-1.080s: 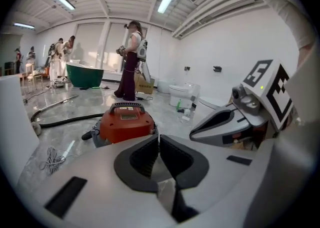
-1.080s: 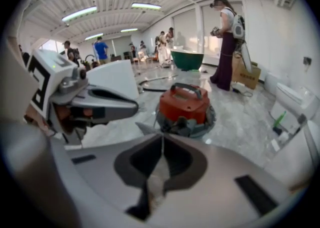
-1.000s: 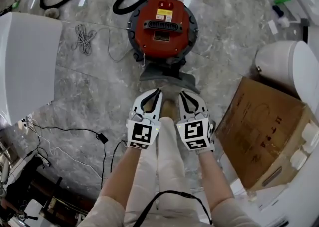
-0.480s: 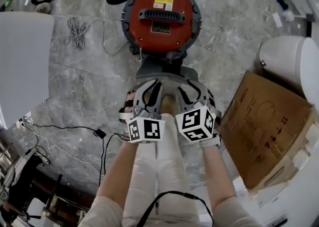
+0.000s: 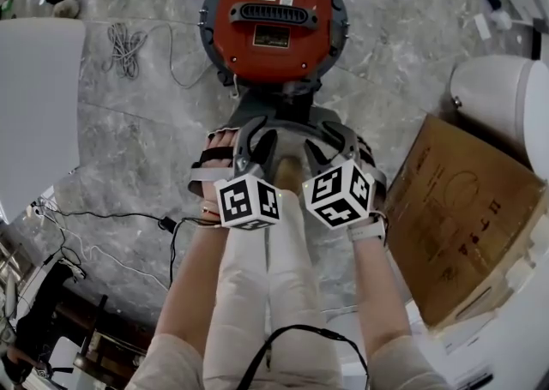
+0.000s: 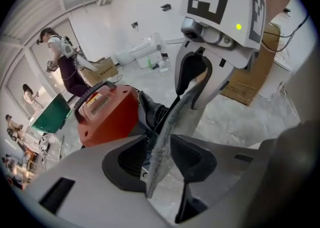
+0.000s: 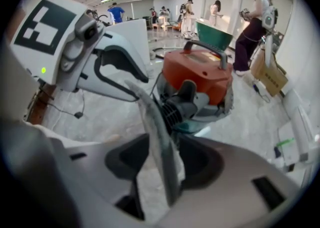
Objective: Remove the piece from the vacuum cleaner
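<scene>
Opening jaws, grey piece (image 6: 167,134) between

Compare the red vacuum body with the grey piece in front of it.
The vacuum body is red and round; the piece is grey, flat and thin. The vacuum body stands untouched; the piece sits between the opening jaws of the left gripper and right gripper.

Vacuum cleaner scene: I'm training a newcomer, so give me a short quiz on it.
1. True or false: the vacuum cleaner is blue.
2. The cardboard box lies on the person's: A left, B right?
3. What stands between the jaws of the left gripper and the right gripper?
Key: 1 false, it is red. 2 B. 3 the flat grey piece; both grippers' jaws are opening around it.
</scene>
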Tool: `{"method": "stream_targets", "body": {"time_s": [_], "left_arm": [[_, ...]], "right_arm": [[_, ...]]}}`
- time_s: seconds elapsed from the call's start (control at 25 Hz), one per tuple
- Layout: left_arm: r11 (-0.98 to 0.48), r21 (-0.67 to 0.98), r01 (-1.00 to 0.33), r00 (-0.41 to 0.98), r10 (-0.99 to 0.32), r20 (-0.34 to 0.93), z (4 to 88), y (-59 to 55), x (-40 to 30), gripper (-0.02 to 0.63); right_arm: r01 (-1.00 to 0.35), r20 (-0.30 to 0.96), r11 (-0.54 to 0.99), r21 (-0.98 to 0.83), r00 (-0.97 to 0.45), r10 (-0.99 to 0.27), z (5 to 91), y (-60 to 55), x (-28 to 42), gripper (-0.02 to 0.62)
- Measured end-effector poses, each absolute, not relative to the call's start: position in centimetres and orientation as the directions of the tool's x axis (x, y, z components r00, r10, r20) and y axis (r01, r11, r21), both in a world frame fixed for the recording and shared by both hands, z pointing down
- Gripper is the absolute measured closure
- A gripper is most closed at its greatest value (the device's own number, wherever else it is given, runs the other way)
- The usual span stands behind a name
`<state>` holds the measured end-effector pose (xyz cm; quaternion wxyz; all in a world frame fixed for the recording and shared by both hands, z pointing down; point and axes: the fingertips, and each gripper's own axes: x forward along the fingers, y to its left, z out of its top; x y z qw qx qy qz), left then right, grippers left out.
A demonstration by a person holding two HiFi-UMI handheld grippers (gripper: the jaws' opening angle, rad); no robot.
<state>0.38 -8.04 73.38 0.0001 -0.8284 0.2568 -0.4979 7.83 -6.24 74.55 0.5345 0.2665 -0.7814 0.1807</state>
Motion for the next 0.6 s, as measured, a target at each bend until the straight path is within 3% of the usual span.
{"method": "stream_targets", "body": {"time_s": [0.24,0.6], "left_arm": [[-0.920,-0.198,-0.338,0.369,-0.323,0.871,75.4,-7.3,1.0,0.436],[-0.929,-0.221,-0.296,0.325,-0.315,0.892,77.6,-8.1,0.6,0.436]], "right_arm": [[-0.568,0.939,0.823,-0.002,-0.284,-0.194,75.6,-6.3,7.6,0.422],[-0.540,0.941,0.841,0.019,-0.275,-0.198,77.0,-6.2,7.5,0.423]]}}
